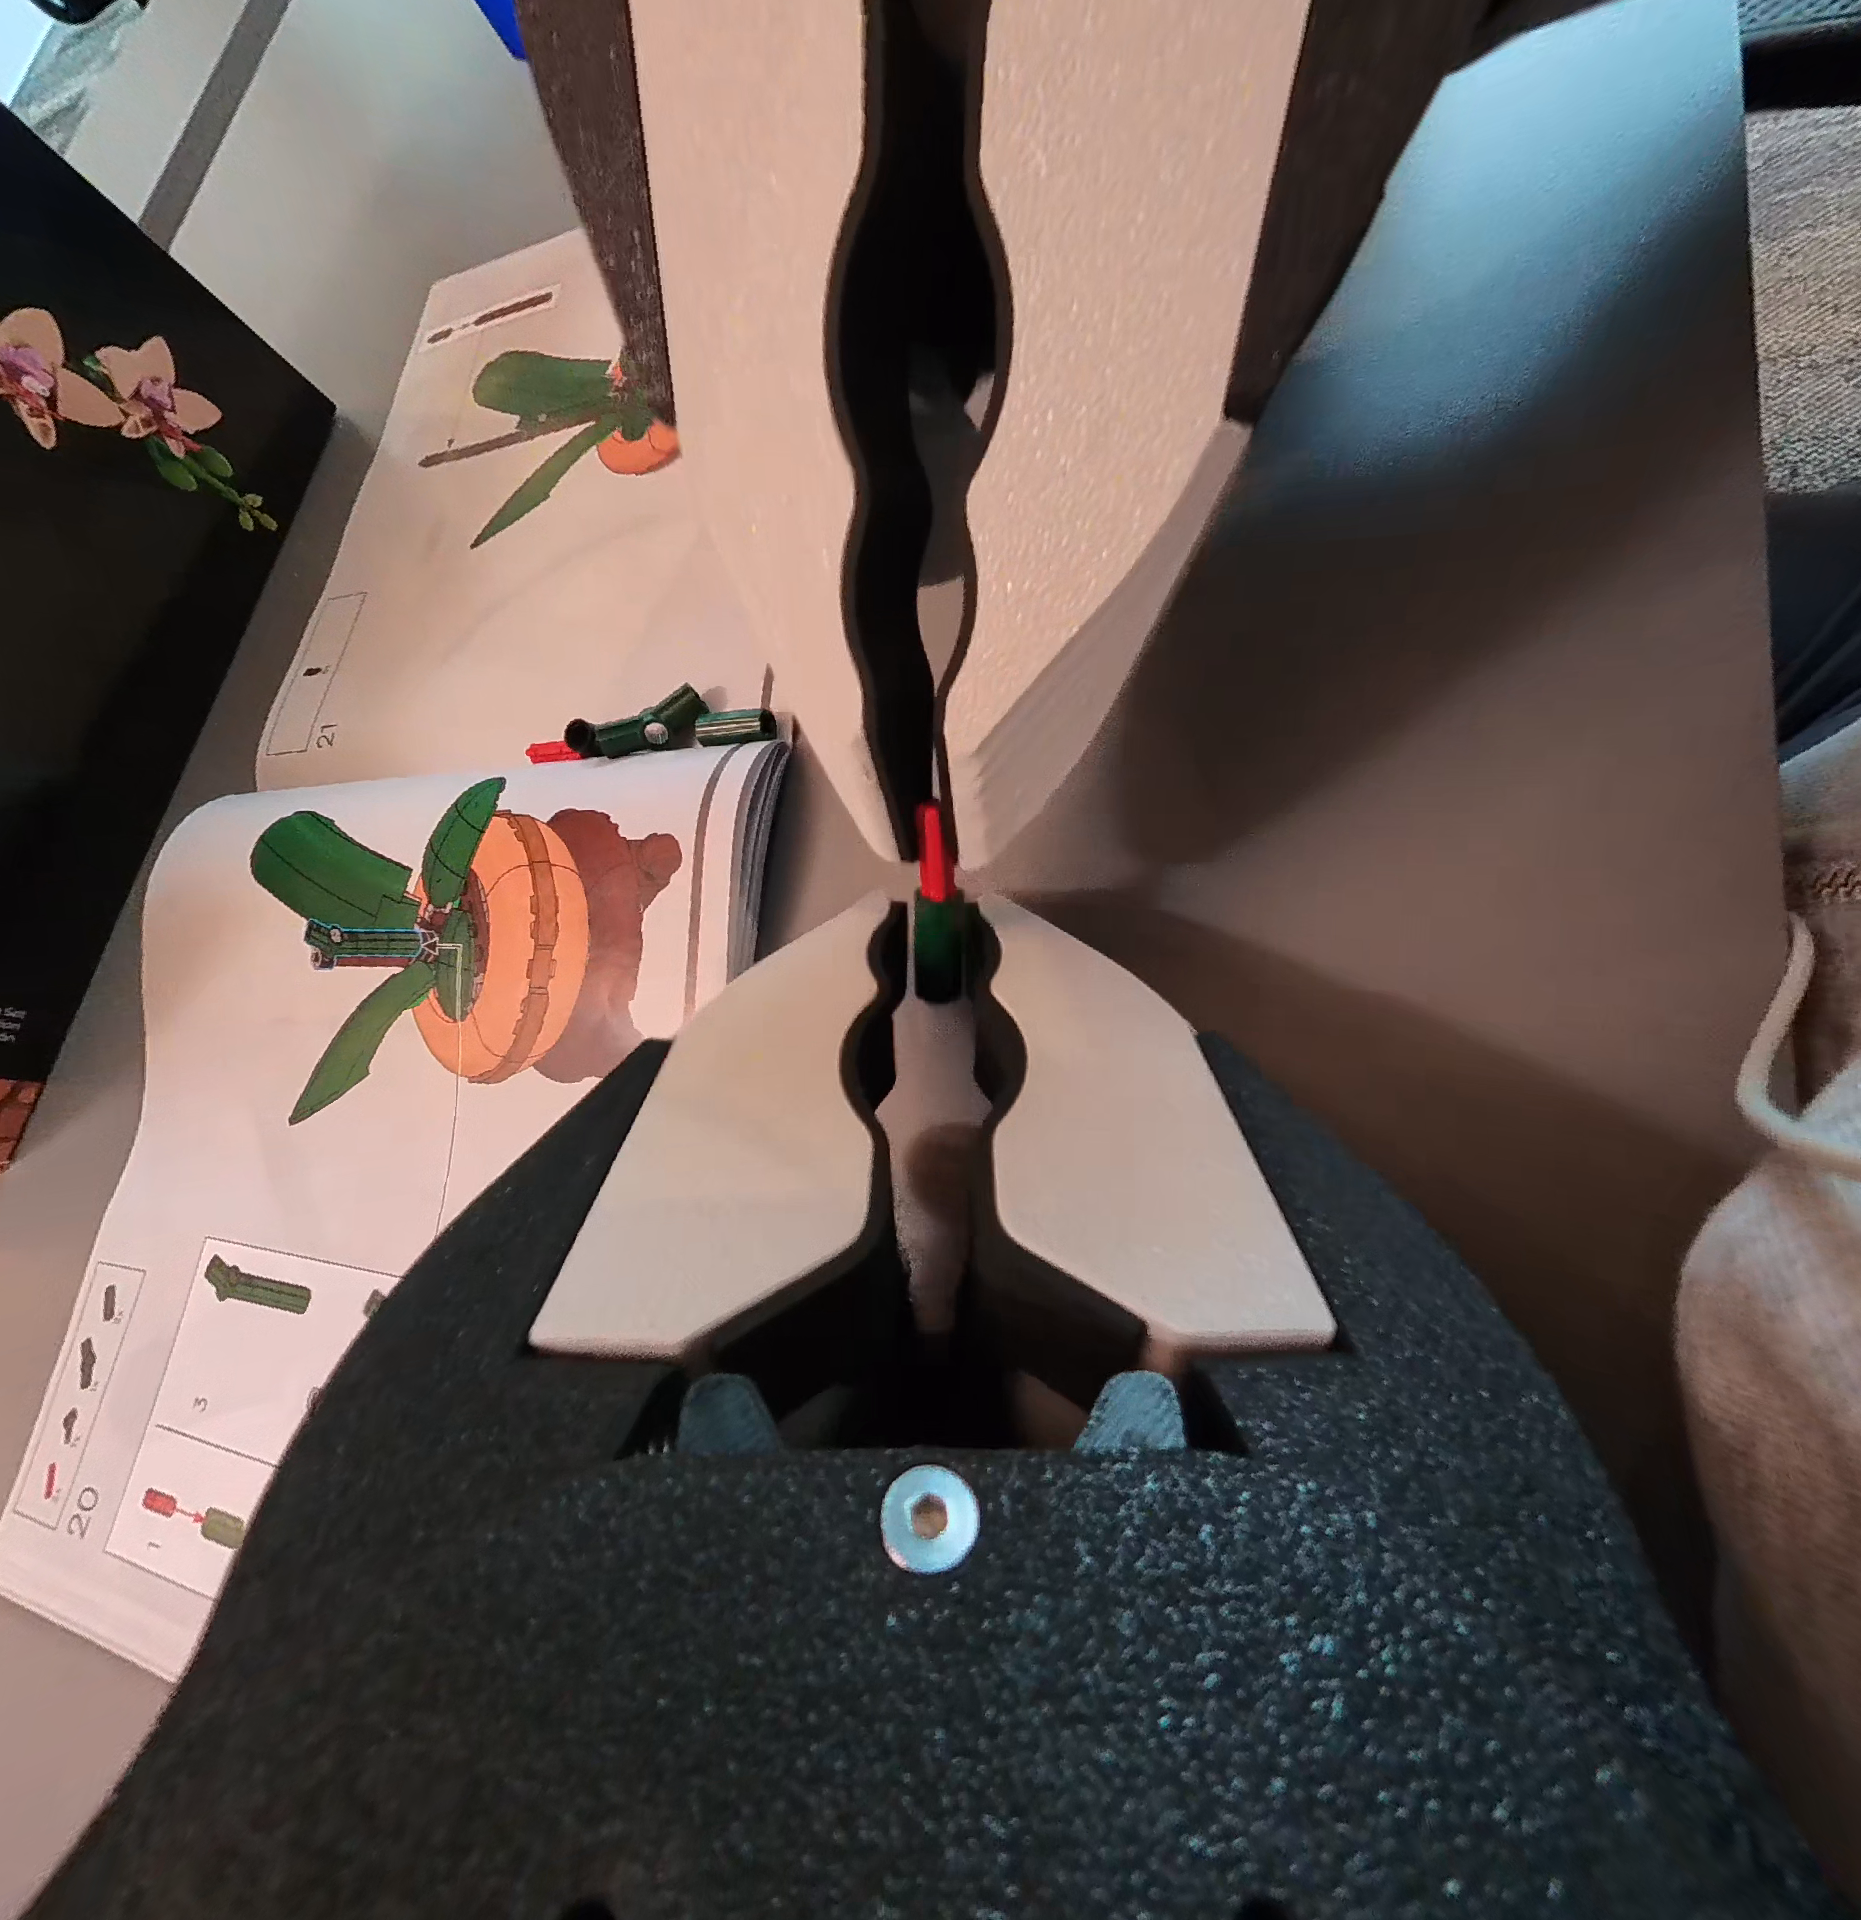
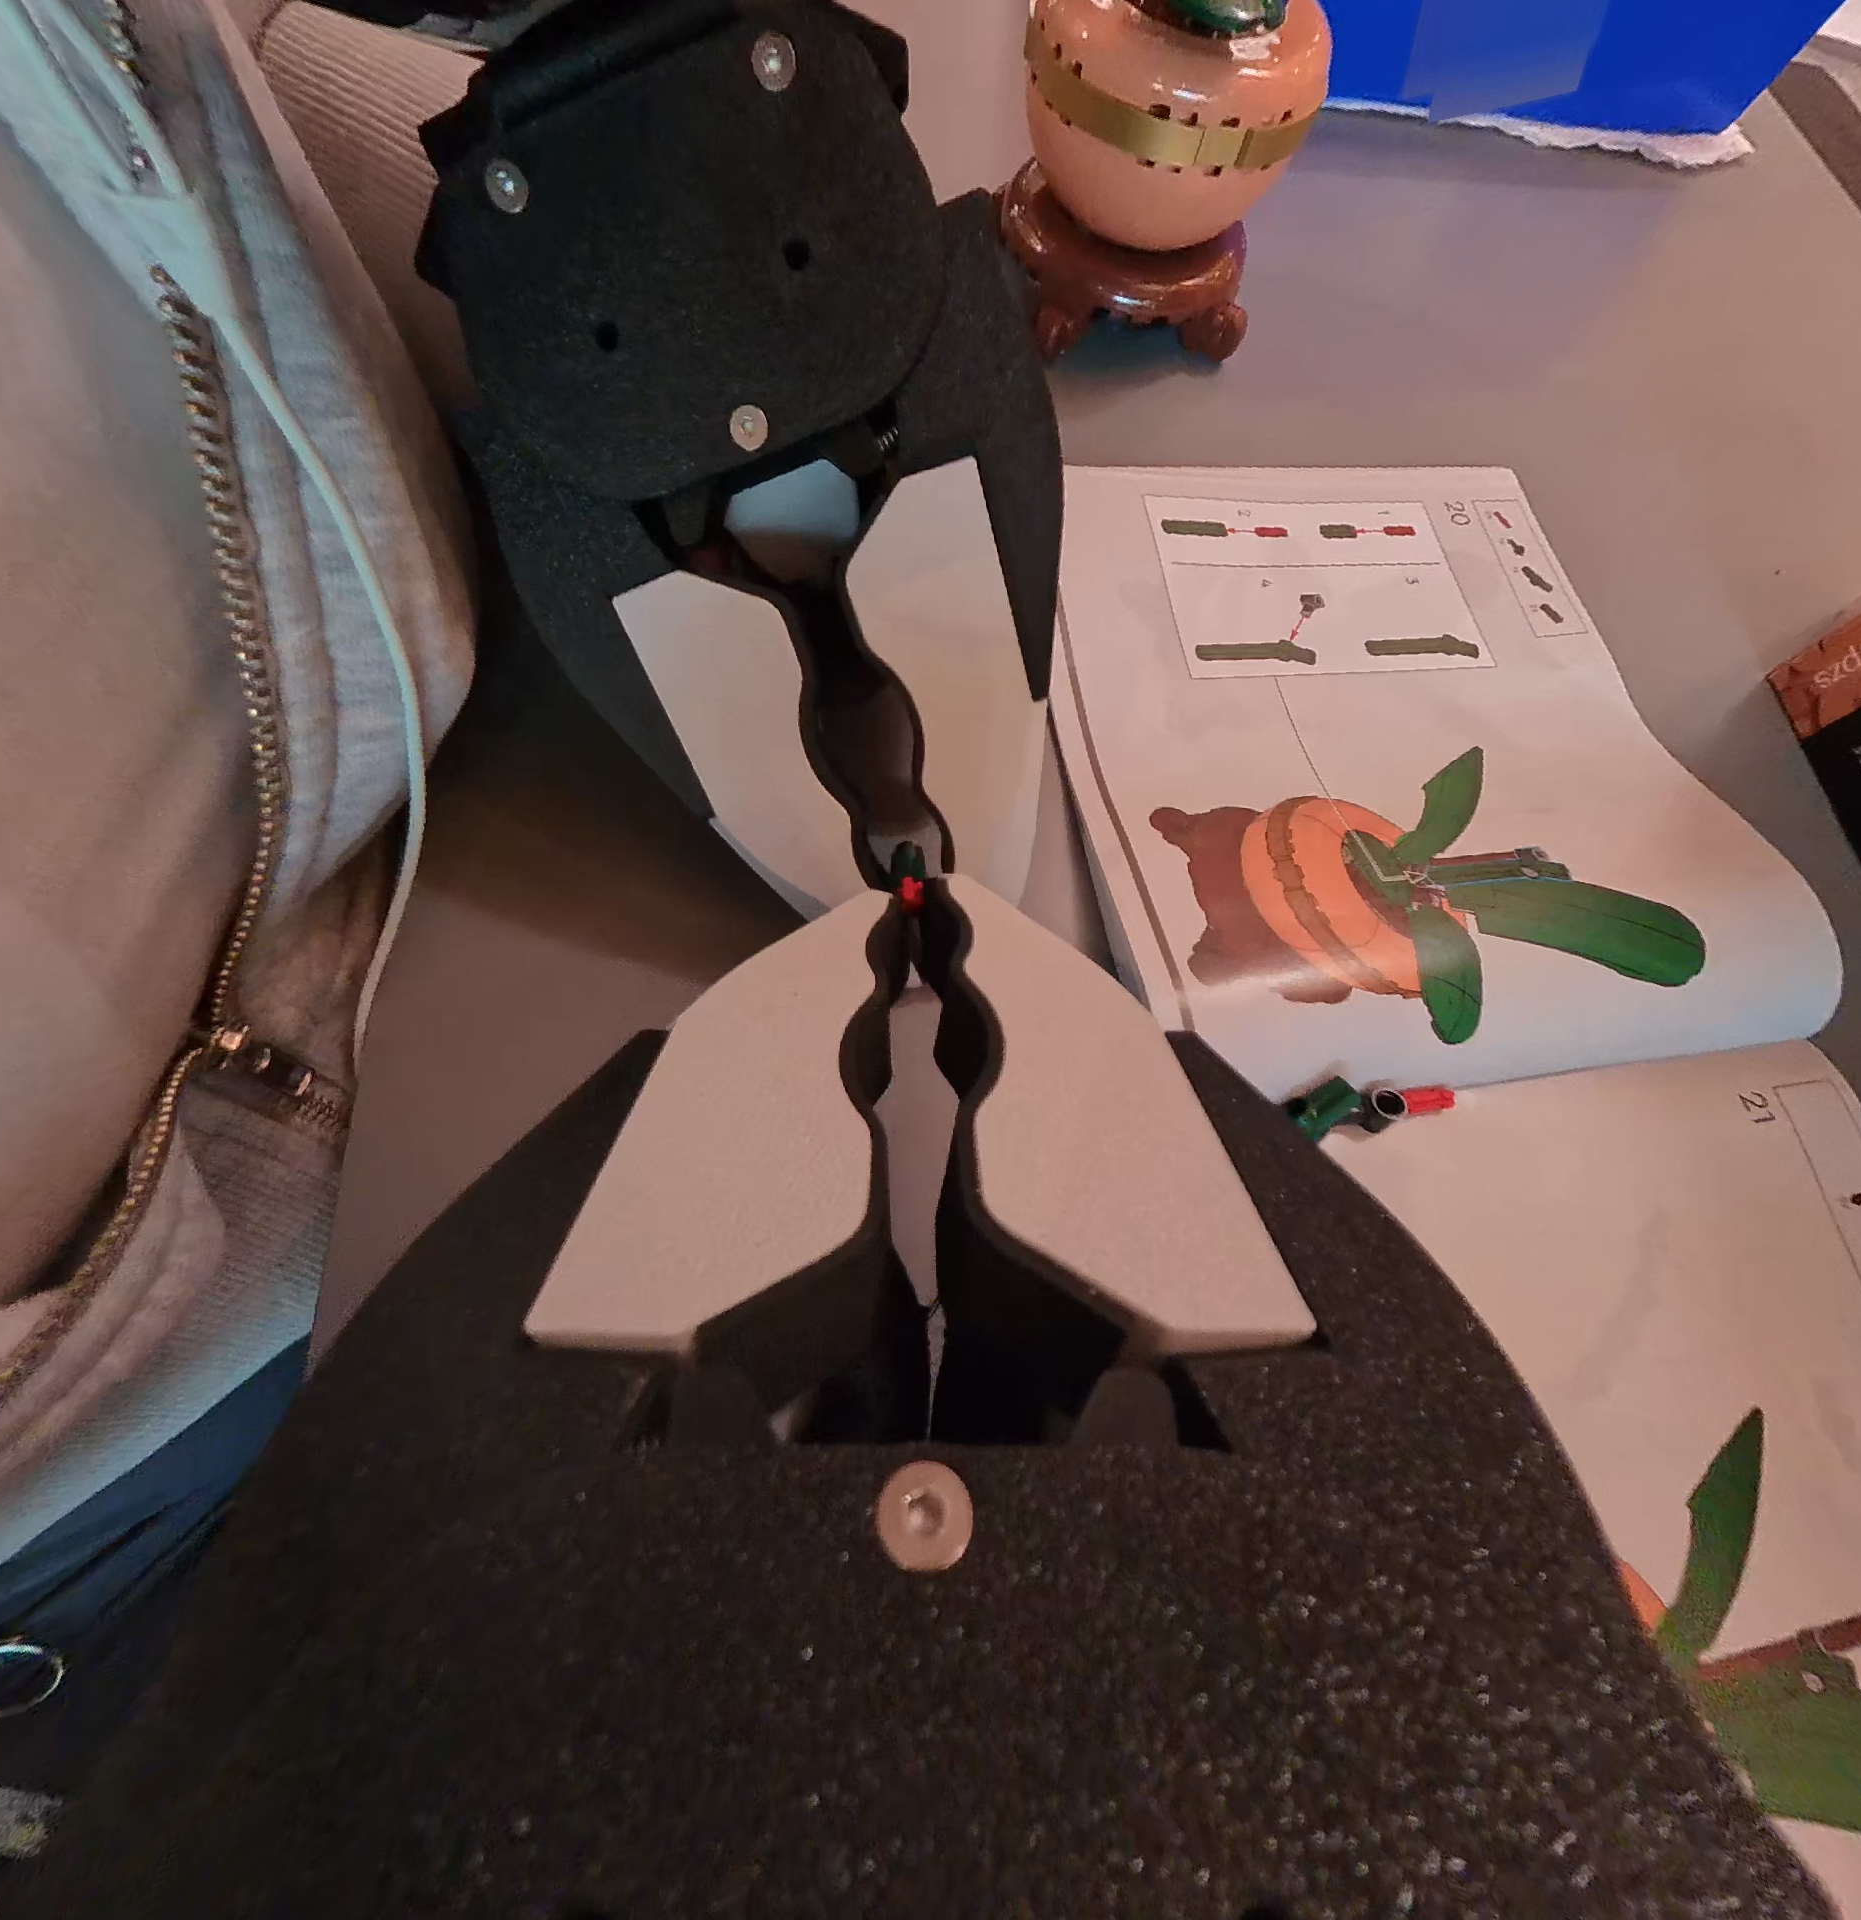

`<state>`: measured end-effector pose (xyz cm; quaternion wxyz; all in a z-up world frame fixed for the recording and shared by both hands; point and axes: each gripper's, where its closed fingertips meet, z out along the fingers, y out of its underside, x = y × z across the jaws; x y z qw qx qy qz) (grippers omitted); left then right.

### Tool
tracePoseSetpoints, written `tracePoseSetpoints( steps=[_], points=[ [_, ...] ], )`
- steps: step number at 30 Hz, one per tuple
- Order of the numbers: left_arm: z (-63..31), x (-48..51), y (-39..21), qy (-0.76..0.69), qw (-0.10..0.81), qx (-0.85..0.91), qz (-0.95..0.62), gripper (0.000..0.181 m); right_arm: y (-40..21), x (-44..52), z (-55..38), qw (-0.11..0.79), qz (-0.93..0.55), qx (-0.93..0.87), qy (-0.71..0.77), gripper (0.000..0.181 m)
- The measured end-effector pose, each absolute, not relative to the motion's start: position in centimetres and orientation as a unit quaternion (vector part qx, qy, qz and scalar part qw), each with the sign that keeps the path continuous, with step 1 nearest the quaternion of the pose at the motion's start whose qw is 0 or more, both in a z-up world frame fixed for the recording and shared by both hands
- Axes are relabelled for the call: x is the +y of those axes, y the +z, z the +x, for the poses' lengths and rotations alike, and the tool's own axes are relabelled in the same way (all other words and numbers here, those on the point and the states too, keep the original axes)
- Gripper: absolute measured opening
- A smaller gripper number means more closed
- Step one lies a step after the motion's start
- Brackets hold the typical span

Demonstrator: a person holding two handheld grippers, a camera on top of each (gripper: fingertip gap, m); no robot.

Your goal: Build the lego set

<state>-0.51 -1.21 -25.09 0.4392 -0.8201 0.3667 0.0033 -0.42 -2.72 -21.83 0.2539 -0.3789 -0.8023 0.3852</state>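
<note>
My left gripper is shut on a small dark green connector piece, which stands between its fingertips. My right gripper is shut on a small red pin. The two grippers meet tip to tip above the table. The red pin points into the end of the green piece and touches it. In the right wrist view the left gripper comes in from above with the green piece in its tips.
An open instruction booklet lies on the table. Loose green connectors with a red pin rest on it. A built peach pot on a brown stand stands behind. A black box lies left. A person's grey zip jacket is close. The grippers are tip to tip, or close to it.
</note>
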Motion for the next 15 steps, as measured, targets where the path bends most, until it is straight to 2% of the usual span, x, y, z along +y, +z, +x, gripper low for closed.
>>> tracePoseSetpoints(
  steps=[8,15],
  points=[
    [-0.65,-1.18,-24.97,0.003,0.442,0.363,-0.82,0.015,-22.0,-1.83,0.17,0.254,-0.391,-0.798,0.382,0.003],
    [-0.31,-1.51,-25.13,-0.002,0.436,0.38,-0.816,0.005,-22.31,-2.17,0.32,0.248,-0.391,-0.795,0.392,0.003]
  ],
)
